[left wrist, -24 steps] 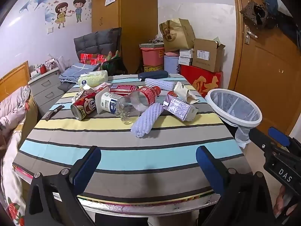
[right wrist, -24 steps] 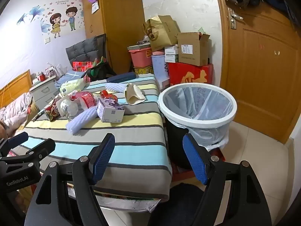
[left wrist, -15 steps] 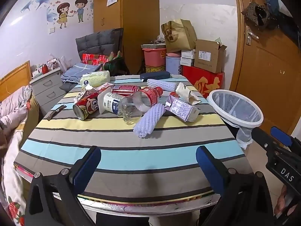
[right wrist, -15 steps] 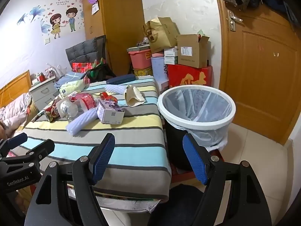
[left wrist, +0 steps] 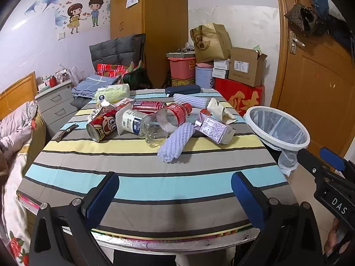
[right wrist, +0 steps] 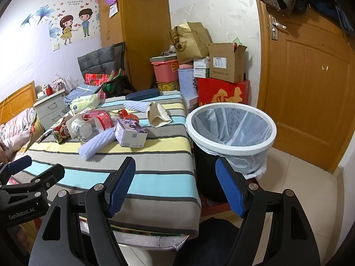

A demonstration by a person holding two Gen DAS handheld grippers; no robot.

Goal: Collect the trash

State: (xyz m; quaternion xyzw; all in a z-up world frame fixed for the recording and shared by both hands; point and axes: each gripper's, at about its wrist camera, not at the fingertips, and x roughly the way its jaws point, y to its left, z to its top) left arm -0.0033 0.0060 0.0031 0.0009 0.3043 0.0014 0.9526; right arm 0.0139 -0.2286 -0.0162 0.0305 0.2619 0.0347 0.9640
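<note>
A heap of trash lies mid-table on the striped cloth (left wrist: pixel 155 184): a red cartoon can (left wrist: pixel 102 125), a clear plastic bottle with a red label (left wrist: pixel 164 122), a white foam net sleeve (left wrist: pixel 177 140), a purple carton (left wrist: pixel 216 128) and crumpled paper (left wrist: pixel 218 109). A bin with a white rim and clear liner (left wrist: pixel 277 128) (right wrist: pixel 230 128) stands on the floor off the table's right edge. My left gripper (left wrist: pixel 175 196) hangs open over the table's near edge, empty. My right gripper (right wrist: pixel 175 187) is open and empty near the table's front right corner, beside the bin.
At the table's far end lie a dark blue case (left wrist: pixel 183 89) and a pack of tissues (left wrist: pixel 113 93). Boxes, a paper bag and tubs are stacked (left wrist: pixel 221 66) against the back wall. A wooden door (right wrist: pixel 306 88) stands right; a bed (left wrist: pixel 15 137) and drawers stand left.
Both views have shifted very slightly, with the trash and bin a little lower and nearer in frame. Both grippers stay open and empty.
</note>
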